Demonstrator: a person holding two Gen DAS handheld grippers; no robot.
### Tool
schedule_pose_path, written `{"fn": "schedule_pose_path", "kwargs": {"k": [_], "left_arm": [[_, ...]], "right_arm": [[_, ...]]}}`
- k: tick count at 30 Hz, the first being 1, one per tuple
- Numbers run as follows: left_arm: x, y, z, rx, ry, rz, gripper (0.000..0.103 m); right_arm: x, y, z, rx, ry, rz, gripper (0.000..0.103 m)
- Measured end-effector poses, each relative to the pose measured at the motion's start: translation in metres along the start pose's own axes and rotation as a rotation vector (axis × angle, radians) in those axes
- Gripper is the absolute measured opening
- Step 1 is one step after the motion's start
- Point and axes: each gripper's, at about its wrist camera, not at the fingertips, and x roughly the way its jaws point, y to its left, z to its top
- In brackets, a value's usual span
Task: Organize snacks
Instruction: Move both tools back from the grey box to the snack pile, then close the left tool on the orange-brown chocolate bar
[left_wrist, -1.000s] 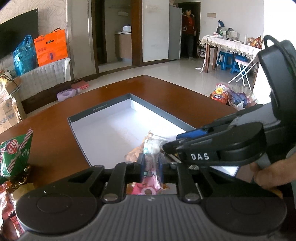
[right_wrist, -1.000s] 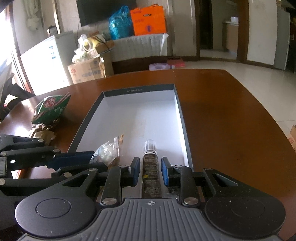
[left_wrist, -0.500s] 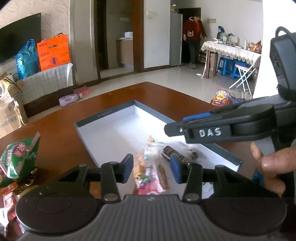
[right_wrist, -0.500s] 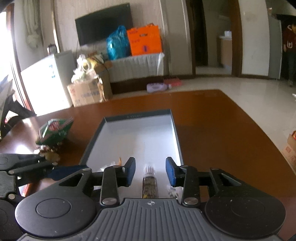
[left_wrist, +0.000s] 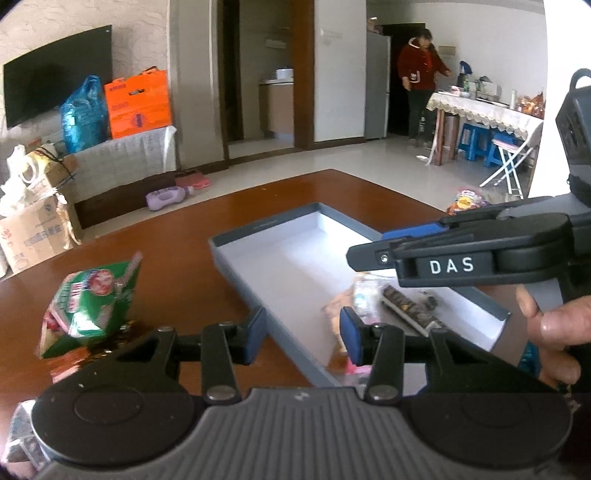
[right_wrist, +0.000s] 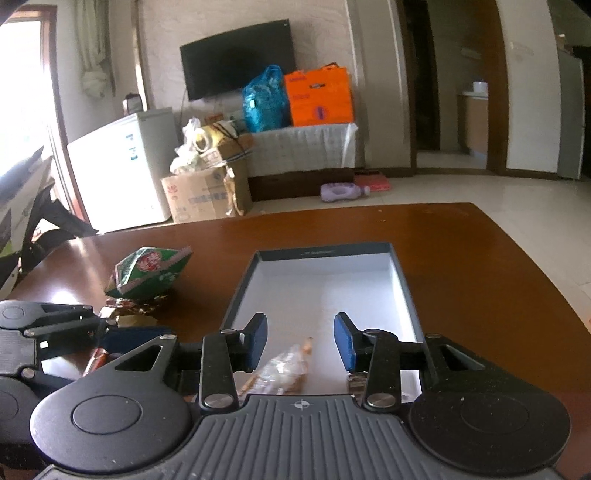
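Observation:
A grey box with a white floor (left_wrist: 295, 258) (right_wrist: 317, 288) lies on the brown table. At its near end lie a clear snack packet (left_wrist: 362, 299) (right_wrist: 284, 373) and a dark snack bar (left_wrist: 406, 306). My left gripper (left_wrist: 303, 336) is open and empty above the box's near left edge. My right gripper (right_wrist: 301, 341) is open and empty above the near end of the box; it shows from the side in the left wrist view (left_wrist: 461, 258). A green snack bag (left_wrist: 92, 299) (right_wrist: 151, 271) sits left of the box.
More wrapped snacks (right_wrist: 125, 310) lie beneath the green bag at the table's left. Beyond the table are cardboard boxes (right_wrist: 199, 192), a white fridge (right_wrist: 122, 170) and bags on a bench. A person in red (left_wrist: 419, 81) stands far off by a doorway.
Both grippers opened and let go of their snacks, which now lie in the box. Both grippers then lifted and drew back; the left one shifted left.

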Motion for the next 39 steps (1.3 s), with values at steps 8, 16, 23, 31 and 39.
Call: {"fn": "schedule_pose_path", "kwargs": {"k": [8, 16, 23, 31, 39], "left_arm": [[-0.023, 0.027, -0.006, -0.016, 0.004, 0.065, 0.043], [-0.042, 0.05, -0.021, -0.02, 0.03, 0.122, 0.043], [-0.055, 0.067, -0.034, -0.036, 0.045, 0.169, 0.043], [-0.062, 0.083, -0.047, -0.051, 0.11, 0.23, 0.043], [-0.062, 0.093, -0.069, -0.083, 0.194, 0.239, 0.043]], "right_arm": [[0.002, 0.022, 0.003, -0.024, -0.007, 0.038, 0.042], [0.008, 0.045, 0.004, -0.062, 0.01, 0.08, 0.044], [0.014, 0.06, 0.002, -0.085, 0.028, 0.104, 0.044], [0.022, 0.086, -0.003, -0.15, 0.078, 0.151, 0.046], [0.029, 0.108, -0.006, -0.183, 0.107, 0.184, 0.047]]}}
